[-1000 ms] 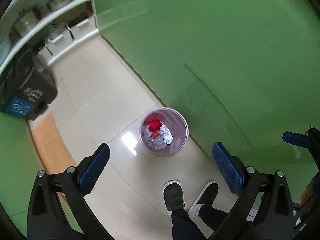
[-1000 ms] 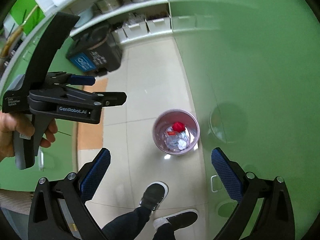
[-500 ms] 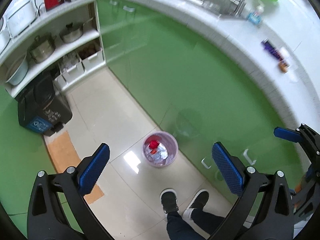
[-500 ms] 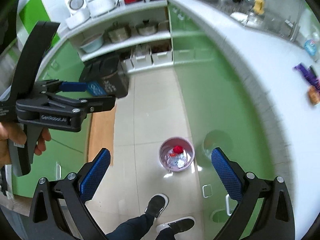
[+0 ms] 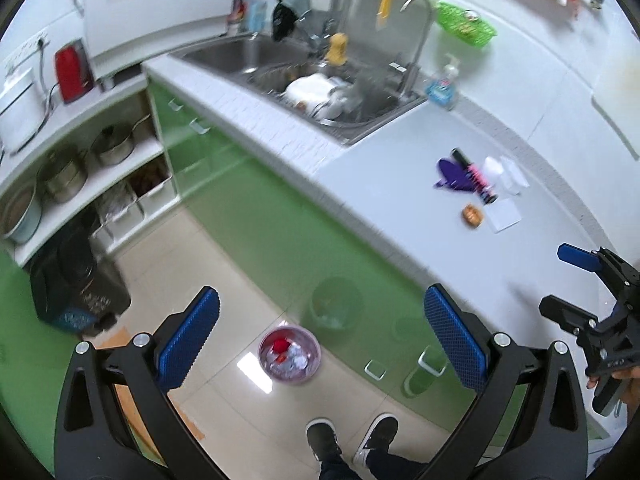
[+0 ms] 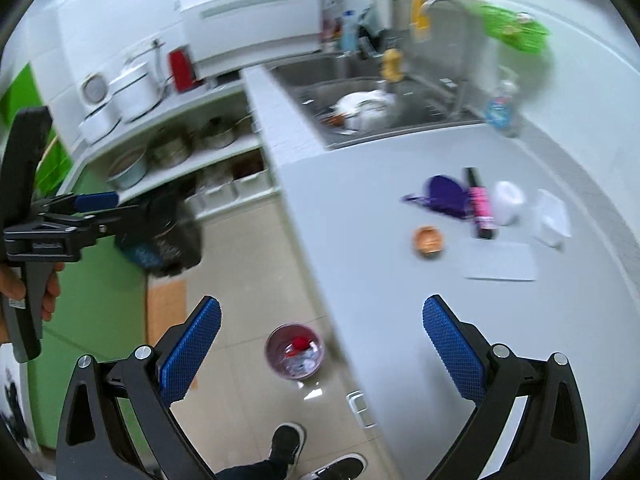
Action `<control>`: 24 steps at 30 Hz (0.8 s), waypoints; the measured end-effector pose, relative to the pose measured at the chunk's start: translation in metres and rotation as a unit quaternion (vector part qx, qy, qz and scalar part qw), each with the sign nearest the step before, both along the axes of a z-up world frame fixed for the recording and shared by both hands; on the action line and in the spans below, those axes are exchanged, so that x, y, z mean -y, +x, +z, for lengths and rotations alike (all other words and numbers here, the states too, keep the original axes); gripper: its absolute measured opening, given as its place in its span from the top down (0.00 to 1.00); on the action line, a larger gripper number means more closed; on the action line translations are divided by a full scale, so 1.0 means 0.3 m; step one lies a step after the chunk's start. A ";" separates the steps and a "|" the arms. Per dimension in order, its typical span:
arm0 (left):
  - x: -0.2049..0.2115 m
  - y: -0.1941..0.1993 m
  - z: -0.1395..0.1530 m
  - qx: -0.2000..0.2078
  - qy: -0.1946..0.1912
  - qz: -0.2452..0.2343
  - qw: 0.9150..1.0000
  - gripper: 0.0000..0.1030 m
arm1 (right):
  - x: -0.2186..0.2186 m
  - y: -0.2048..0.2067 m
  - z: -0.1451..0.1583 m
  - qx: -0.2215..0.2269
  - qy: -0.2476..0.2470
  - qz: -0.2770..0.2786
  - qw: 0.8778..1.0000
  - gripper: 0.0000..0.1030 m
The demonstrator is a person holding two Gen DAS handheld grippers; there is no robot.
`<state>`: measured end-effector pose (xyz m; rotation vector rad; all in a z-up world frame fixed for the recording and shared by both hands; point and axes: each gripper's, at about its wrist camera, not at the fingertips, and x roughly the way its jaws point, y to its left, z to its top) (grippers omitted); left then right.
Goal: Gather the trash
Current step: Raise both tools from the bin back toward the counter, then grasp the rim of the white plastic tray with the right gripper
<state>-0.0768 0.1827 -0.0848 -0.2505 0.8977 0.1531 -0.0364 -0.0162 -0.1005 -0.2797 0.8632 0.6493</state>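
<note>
- The left claw (image 5: 320, 336) is spread wide with nothing between its blue, cross-hatched rubber pads (image 5: 188, 340), and hangs high over the glossy tiled floor (image 5: 224, 248).
- The right claw (image 6: 320, 340) also gapes empty, above the edge of the smooth pale table (image 6: 360, 264).
- The round, translucent pink bin (image 5: 289, 354) stands on the floor beside the shiny green cabinet fronts (image 5: 256, 216), holding crumpled foil and a red scrap.
- Trash lies near together on the table: a purple wrapper (image 6: 444, 198), a slim pink-and-black tube (image 6: 480, 206), a round orange piece (image 6: 428, 241), a flat white sheet (image 6: 500, 260) and clear plastic (image 6: 552, 218).
</note>
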 end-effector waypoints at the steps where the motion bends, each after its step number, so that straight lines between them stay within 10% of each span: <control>1: 0.014 0.021 0.015 0.004 0.002 -0.007 1.000 0.03 | 0.031 0.021 0.011 0.002 0.002 -0.013 1.000 0.06; 24: 0.432 0.534 0.040 0.005 0.012 -0.100 0.995 0.03 | 0.516 0.449 0.095 0.010 0.001 -0.149 0.989 0.06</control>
